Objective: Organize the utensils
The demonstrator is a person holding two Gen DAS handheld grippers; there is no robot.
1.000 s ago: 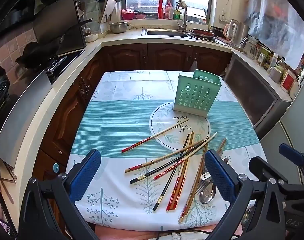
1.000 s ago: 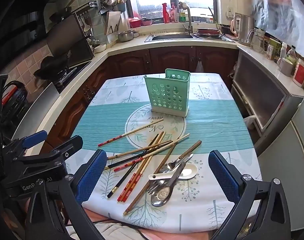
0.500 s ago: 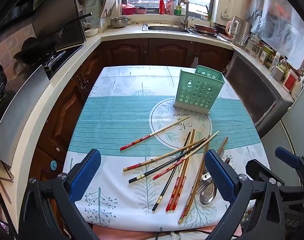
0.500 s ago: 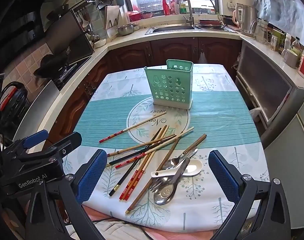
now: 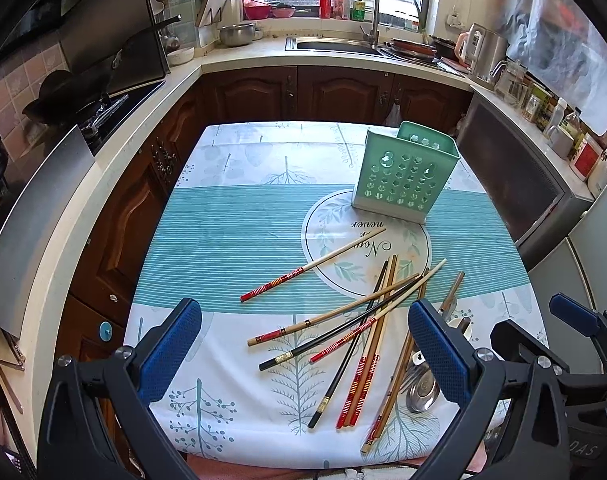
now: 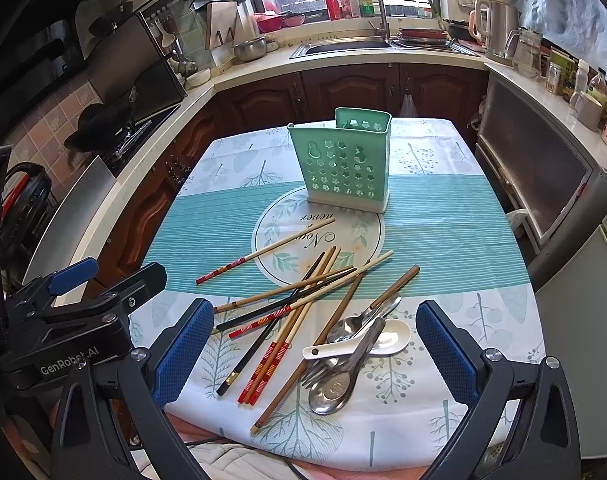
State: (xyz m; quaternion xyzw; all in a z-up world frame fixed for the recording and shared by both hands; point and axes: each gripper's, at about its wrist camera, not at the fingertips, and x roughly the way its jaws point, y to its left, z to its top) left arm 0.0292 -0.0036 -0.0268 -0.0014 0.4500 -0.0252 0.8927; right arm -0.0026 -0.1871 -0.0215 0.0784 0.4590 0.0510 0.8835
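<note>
1 green utensil holder (image 6: 343, 164), about 11 chopsticks (image 6: 291, 300), 2 metal spoons (image 6: 339, 380), 1 fork (image 6: 315, 372), 1 white ceramic spoon (image 6: 383, 340).

Patterned tablecloth (image 5: 231, 232) covers table; sink (image 5: 335, 46) under window, kettle (image 6: 499, 28) on counter, wok (image 5: 59, 92) on stove.

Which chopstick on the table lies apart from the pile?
The pale chopstick with the red patterned end, lying alone left of the pile, nearest the green holder; all others cross one another.
</note>
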